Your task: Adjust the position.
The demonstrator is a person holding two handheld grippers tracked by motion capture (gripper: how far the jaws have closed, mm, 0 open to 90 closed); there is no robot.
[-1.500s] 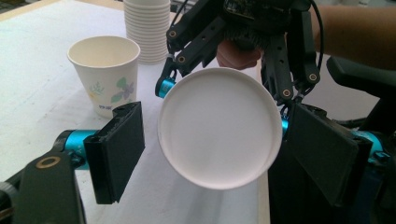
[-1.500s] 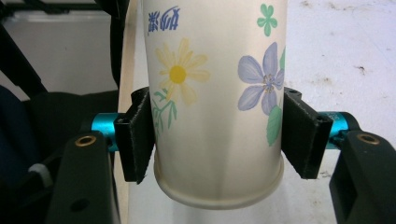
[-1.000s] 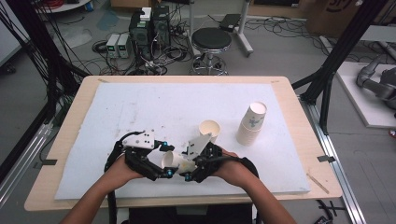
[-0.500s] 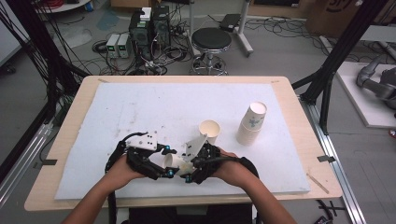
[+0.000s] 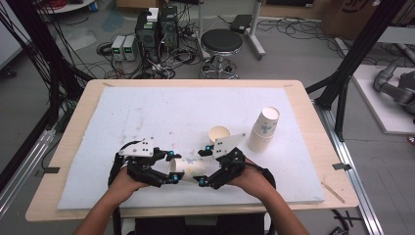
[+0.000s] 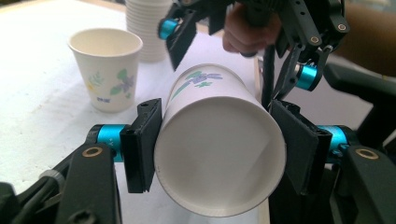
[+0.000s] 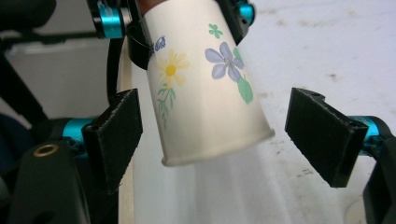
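Note:
A white paper cup (image 5: 188, 168) with printed flowers lies on its side in the air between my two grippers, near the table's front edge. My left gripper (image 5: 173, 169) is shut on its rim end. In the left gripper view both pads press the cup (image 6: 219, 144) just behind its open mouth. My right gripper (image 5: 203, 166) stands open around the base end; its jaws have just been opening. In the right gripper view the cup's base (image 7: 205, 84) hangs between the pads (image 7: 116, 135) with a gap on each side.
A second flowered cup (image 5: 219, 134) stands upright just beyond the grippers. A stack of cups (image 5: 263, 129) stands to its right. A white foam board (image 5: 147, 112) covers most of the wooden table; its front edge is close under the hands.
The right gripper's jaws have spread off the cup's base end, and the left gripper's jaws have closed on its rim end. Both hands stayed nearly in place.

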